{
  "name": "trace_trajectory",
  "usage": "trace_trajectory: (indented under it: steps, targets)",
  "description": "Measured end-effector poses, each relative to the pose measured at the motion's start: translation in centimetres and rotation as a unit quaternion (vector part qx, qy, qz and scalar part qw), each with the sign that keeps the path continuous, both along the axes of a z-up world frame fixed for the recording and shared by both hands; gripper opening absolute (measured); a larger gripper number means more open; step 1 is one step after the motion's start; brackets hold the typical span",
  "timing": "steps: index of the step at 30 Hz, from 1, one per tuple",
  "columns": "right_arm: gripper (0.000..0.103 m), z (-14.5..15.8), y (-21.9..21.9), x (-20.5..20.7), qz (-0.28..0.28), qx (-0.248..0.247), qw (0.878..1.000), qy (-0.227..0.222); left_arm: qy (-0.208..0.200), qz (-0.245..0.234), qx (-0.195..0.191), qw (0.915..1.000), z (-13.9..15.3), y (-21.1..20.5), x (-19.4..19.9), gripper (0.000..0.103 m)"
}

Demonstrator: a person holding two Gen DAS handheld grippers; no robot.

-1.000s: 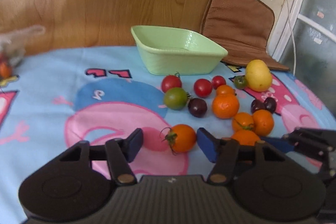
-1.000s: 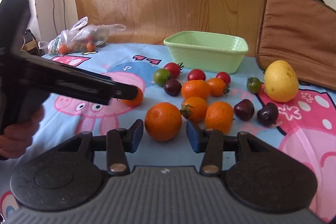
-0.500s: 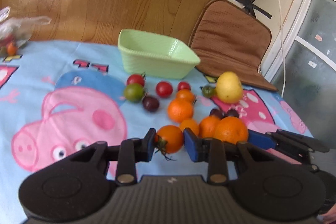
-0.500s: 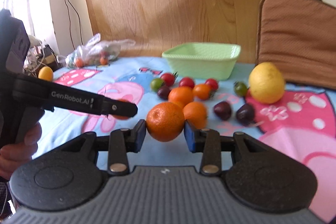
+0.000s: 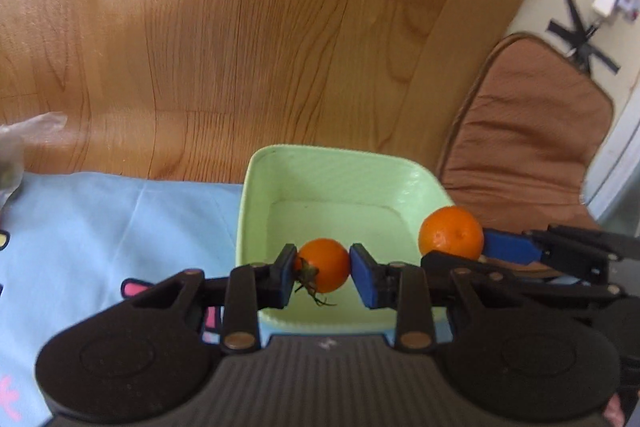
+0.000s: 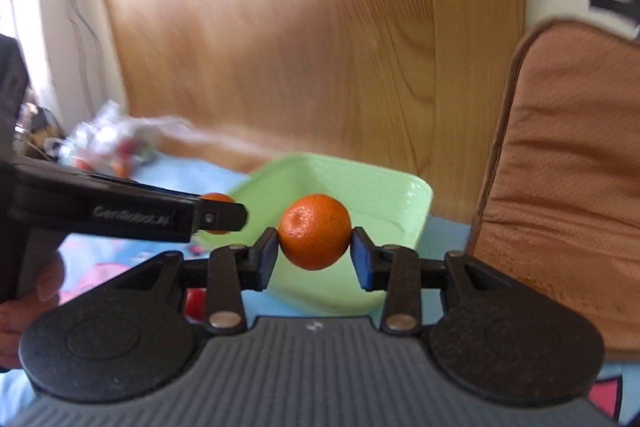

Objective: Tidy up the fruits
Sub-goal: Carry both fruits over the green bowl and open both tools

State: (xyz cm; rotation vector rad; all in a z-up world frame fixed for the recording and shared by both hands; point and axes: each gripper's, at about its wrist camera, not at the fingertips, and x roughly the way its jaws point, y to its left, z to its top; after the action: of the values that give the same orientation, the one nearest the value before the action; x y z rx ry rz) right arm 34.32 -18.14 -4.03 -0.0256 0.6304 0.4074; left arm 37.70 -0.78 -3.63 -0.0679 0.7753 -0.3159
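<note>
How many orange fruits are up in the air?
2. A stemmed tomato sits in the left tongs, a mandarin in the right tongs, both over the bowl.

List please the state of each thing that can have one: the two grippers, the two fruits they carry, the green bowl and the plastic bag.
left gripper: shut on the orange tomato
orange tomato: held above the bowl, green stem on
right gripper: shut on the mandarin
mandarin: held in the air before the bowl
green bowl: upright, nothing seen inside
plastic bag: lying on the cloth, blurred, some fruit inside
</note>
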Motion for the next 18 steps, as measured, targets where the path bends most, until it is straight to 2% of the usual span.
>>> trace_trajectory:
  steps: [3,6,7,8,9,12,14,18]
  targets:
    - [0.043,-1.3,0.4,1.4,0.0,-0.016,1.0,0.013,0.01,-0.002,0.012,0.9999,-1.4,-0.5,1.3,0.031]
    - [0.044,-2.1,0.4,1.5,-0.009,-0.028,0.999,0.014,-0.001,-0.002,0.025,0.9997,-1.6,-1.0,1.0,0.032]
    - [0.044,-2.1,0.2,1.4,-0.013,-0.025,0.999,0.016,0.0,-0.002,0.021,0.9998,-1.4,-0.9,0.7,0.037]
    - [0.044,-2.1,-0.1,1.1,-0.016,-0.019,1.0,0.019,-0.003,0.002,0.014,0.9999,-1.0,-0.7,0.2,0.047]
    - [0.043,-1.8,-0.6,0.7,-0.021,-0.012,1.0,0.018,-0.008,0.007,0.008,0.9999,-0.5,-0.3,-0.6,0.048]
    - [0.043,-0.3,-2.3,-2.0,-0.016,0.002,1.0,-0.01,-0.045,0.012,-0.017,0.9988,1.3,1.3,-5.0,0.049]
    - [0.043,0.4,-3.6,-5.3,0.002,0.014,1.0,-0.028,-0.061,0.012,-0.029,0.9977,1.7,2.3,-8.8,0.049]
    - [0.044,-0.3,-4.6,-13.8,0.05,0.04,0.996,-0.054,-0.056,0.001,-0.043,0.9975,0.0,1.9,-16.2,0.057]
